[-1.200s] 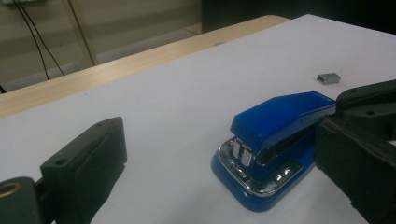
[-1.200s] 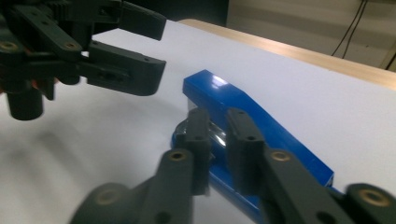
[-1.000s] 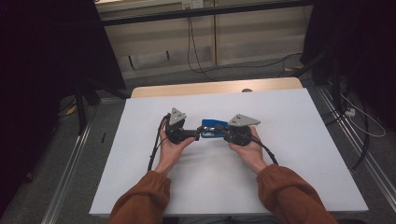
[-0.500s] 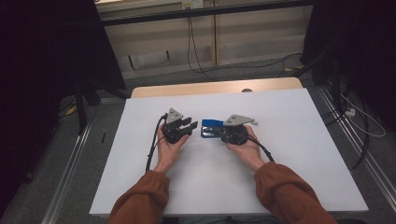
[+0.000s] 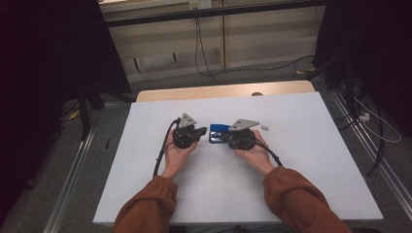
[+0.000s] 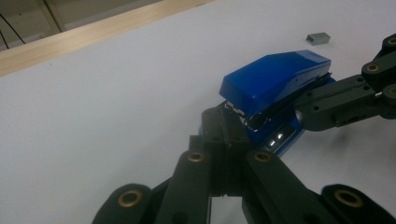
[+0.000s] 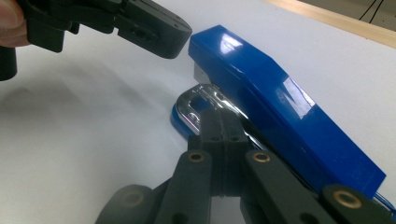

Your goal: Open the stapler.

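Both hand-held grippers meet at a blue stapler near the middle of the desk. The left hand-held gripper (image 5: 203, 131) has just been closing and now stands clenched with nothing between its jaws; in the left gripper view its shut tips (image 6: 223, 135) sit right at the stapler's (image 6: 275, 81) front end, touching or nearly touching the base below the raised lid. The right hand-held gripper (image 5: 224, 137) is also clamped tight, its shut tips (image 7: 219, 123) pushed in from the stapler's (image 7: 280, 112) flank under the lifted blue top, against the shiny metal magazine; whether it pinches a thin part there or merely wedges against it, I cannot tell. The stapler (image 5: 219, 132) thus lies between the two tools, just ahead of the left one's tips and over the right one's, its lid tilted up. A small grey strip of staples (image 5: 265, 127) rests on the white desk (image 5: 311, 160) toward the right edge, apart from the stapler. The risk, as I judge it, is that a push from the left tips slides the light stapler off the right tool's thin hold, or that the sprung lid snaps down on the jaws if the wedge slips.
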The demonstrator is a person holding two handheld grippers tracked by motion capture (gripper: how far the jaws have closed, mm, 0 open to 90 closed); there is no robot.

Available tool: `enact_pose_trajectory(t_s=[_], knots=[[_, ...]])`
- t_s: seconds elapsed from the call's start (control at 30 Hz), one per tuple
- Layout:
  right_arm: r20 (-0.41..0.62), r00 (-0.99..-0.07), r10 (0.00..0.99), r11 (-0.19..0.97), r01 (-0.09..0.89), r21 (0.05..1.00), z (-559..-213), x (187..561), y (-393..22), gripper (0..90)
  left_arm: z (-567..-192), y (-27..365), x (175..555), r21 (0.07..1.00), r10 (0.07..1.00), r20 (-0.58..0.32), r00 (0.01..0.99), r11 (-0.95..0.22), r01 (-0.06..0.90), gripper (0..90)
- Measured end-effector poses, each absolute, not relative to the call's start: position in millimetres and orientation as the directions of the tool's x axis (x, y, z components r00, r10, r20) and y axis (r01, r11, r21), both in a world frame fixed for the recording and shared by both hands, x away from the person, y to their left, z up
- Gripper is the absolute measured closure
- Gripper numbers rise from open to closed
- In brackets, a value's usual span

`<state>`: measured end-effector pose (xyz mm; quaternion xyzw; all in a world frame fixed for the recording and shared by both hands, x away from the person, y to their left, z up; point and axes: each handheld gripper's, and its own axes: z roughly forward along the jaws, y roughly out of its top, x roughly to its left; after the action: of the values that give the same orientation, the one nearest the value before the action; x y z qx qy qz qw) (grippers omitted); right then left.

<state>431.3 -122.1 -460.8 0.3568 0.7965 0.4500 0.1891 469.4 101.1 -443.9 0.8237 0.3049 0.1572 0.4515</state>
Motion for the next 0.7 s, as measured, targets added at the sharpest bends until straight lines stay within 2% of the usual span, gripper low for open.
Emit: enact_pose_trajectory(t_s=[0.43, 0.7], knots=[[0.009, -0.649, 0.76, 0.365, 0.439, 0.821, -462.2, 435.3, -118.4, 90.0, -450.4, 94.0, 470.0, 0.822, 0.626, -0.007, 0.78, -0.44, 0.361, 90.0], [0.05, -0.64, 0.766, 0.345, 0.476, 0.809, -462.6, 439.5, -121.0, 90.0, -449.8, 91.8, 472.2, 0.823, 0.629, -0.001, 0.778, -0.441, 0.358, 90.0]])
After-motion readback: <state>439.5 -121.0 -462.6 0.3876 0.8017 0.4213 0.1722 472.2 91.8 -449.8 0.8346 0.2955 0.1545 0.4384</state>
